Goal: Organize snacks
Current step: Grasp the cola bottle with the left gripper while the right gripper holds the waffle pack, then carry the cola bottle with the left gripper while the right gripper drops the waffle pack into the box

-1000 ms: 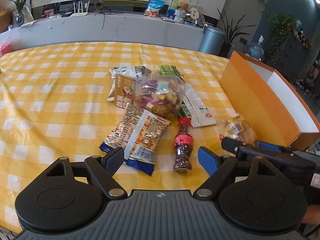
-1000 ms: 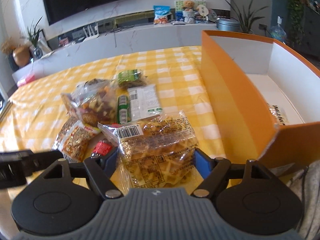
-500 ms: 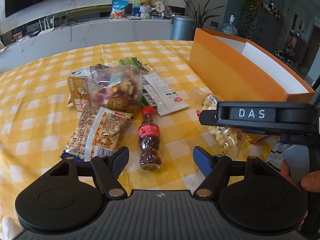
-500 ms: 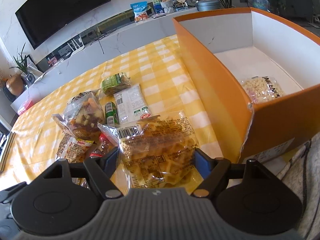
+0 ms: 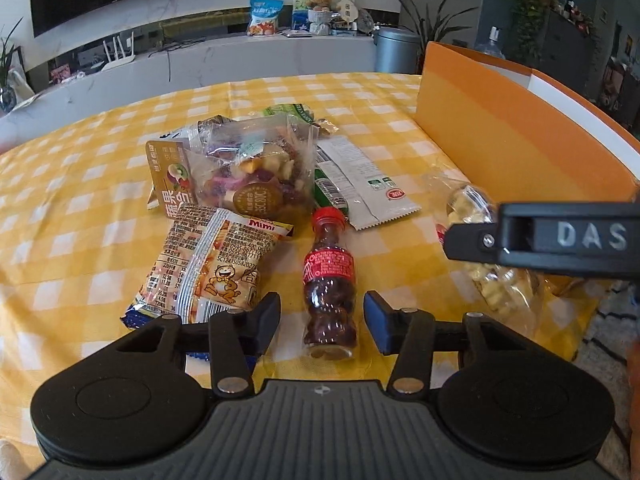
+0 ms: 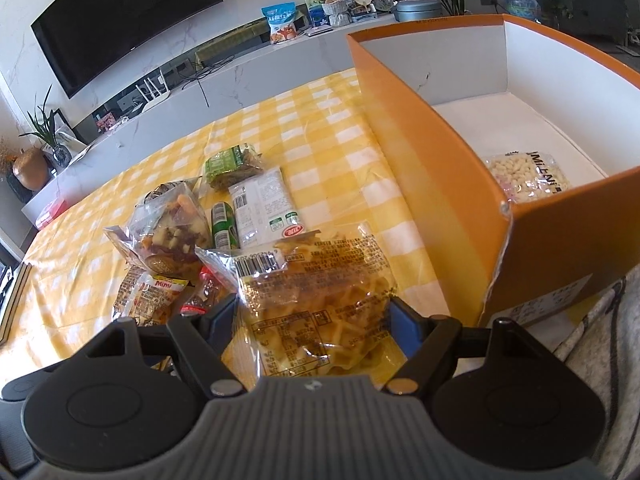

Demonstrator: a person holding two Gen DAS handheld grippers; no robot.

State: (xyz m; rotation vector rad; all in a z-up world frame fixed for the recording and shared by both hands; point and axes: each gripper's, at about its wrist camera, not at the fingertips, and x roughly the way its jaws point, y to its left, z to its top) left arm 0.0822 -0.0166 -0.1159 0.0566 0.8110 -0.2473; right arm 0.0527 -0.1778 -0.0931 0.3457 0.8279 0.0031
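Btl [image 5: 329,286] flat, cap away, long axis along L grip [image 5: 322,316]

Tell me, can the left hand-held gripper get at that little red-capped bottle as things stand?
Probably yes. The bottle lies between the left hand-held gripper's fingers, which have just been closing but are not yet touching it. The Mimi packet lies close beside one finger.

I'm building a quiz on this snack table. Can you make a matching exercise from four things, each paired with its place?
Things:
1. small cola bottle
2. waffle bag
3. white puffs packet
4. mixed dried-fruit bag

Places:
A. inside the orange box
B. lying between the open left hand-held gripper pads
C. clamped in the right hand-held gripper
D. on the tablecloth, beyond the Mimi packet

Pairs: 1-B, 2-C, 3-A, 4-D
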